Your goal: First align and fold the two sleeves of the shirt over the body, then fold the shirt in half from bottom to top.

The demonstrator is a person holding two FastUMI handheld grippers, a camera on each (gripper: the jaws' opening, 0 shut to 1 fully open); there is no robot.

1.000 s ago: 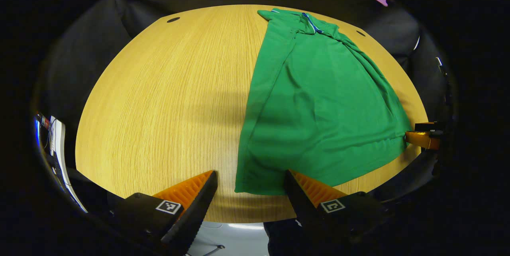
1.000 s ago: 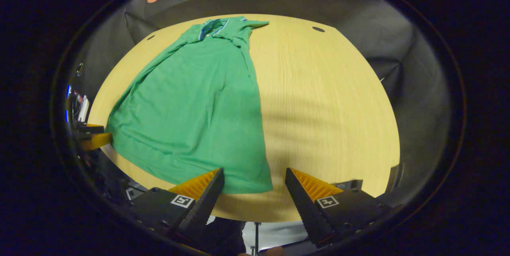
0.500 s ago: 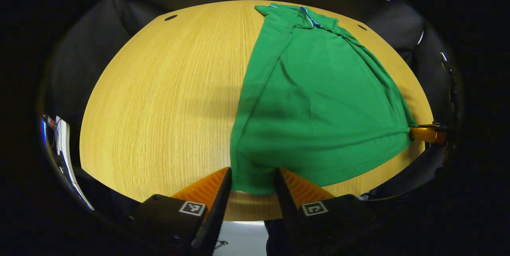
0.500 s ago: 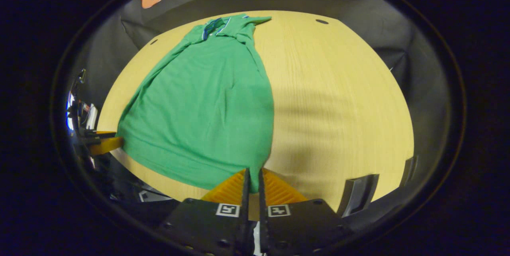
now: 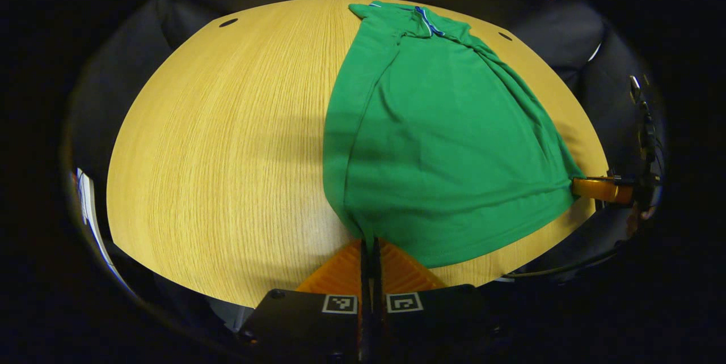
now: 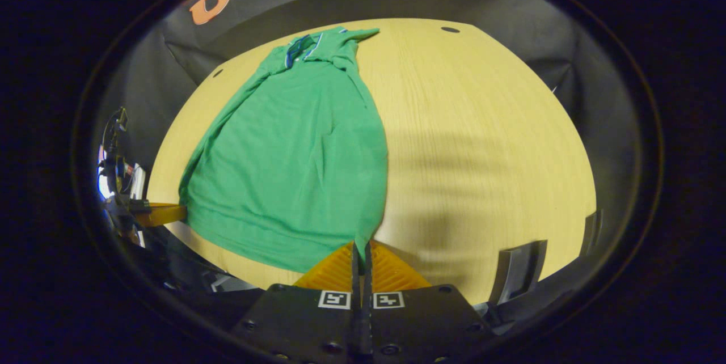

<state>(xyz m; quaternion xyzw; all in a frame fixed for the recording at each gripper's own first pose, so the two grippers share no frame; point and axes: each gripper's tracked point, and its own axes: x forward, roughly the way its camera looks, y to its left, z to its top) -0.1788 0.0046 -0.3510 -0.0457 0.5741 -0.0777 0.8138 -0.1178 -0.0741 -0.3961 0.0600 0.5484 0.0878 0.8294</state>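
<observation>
The green polo shirt [image 5: 448, 137] lies lengthwise on the wooden table [image 5: 227, 143], collar at the far end, sleeves already folded in over the body, hem at the near edge. A second ago both claws stood wide beside the hem's two corners; now the left gripper [image 5: 370, 250] has pinched shut on its corner, as the right gripper [image 6: 361, 253] did half a second earlier, and the cloth puckers up toward each grip. With both corners held, the bottom-to-top fold looks ready to begin, and the lift should stay level to keep the hem straight.
</observation>
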